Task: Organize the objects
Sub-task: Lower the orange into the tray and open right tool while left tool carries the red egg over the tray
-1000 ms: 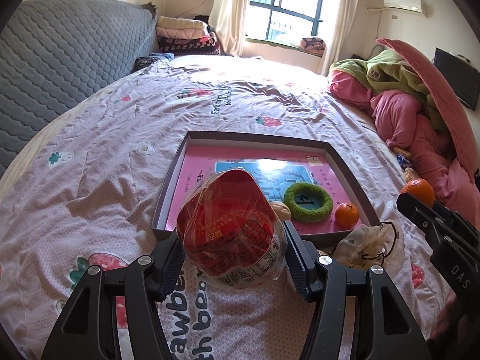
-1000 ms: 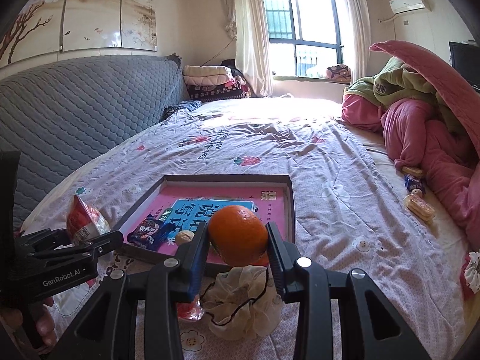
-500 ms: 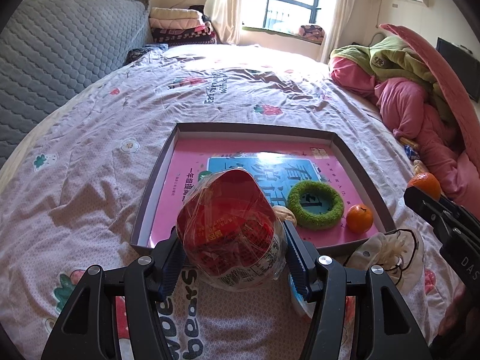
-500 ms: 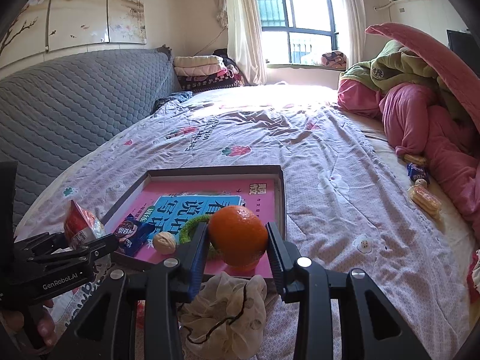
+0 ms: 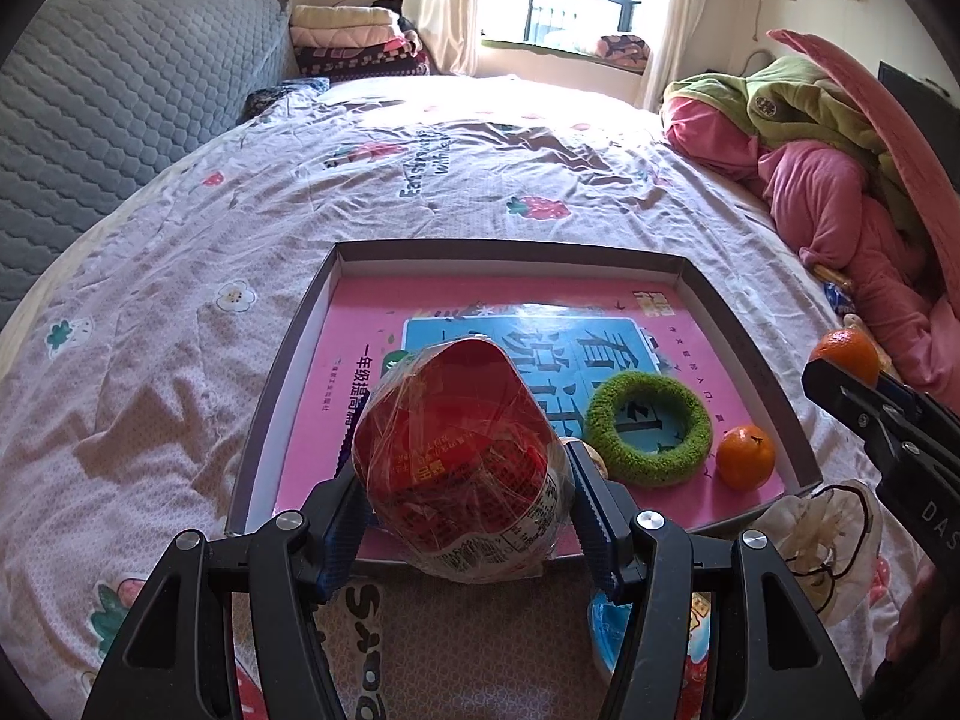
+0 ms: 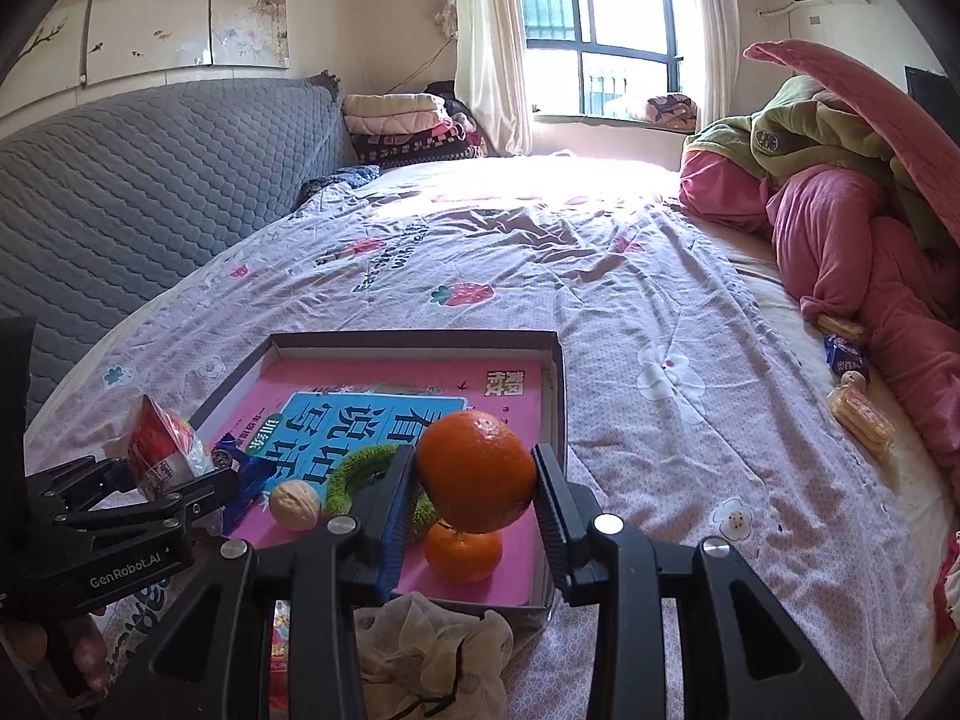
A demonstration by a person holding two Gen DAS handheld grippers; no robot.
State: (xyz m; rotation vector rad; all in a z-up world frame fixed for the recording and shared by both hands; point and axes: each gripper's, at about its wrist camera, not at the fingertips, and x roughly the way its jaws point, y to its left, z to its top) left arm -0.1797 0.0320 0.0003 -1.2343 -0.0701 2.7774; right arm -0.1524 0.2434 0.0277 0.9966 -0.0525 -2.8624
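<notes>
A: Tray, low-walled, sits mid-frame on the floral bedspread, pink book flat inside it.
B: Contents?
A: Green fuzzy ring, small orange just right of it, both lower right of the tray. Right wrist view adds a walnut left of the ring and a blue wrapper at the tray's left edge.
B: Left gripper?
A: Jaws closed onto a red plastic-wrapped snack pack, lower centre, over the tray's near rim.
B: Right gripper?
A: Clamped on a big orange, centre-bottom of its view, above the tray's near right corner, directly over the small orange.
B: Outside the tray?
A: Crumpled white mesh bag touching the near wall, bottom of frame. Snack packets at right edge beside the pink quilt.
B: Touching the tray?
A: Cannot tell for either held item.
</notes>
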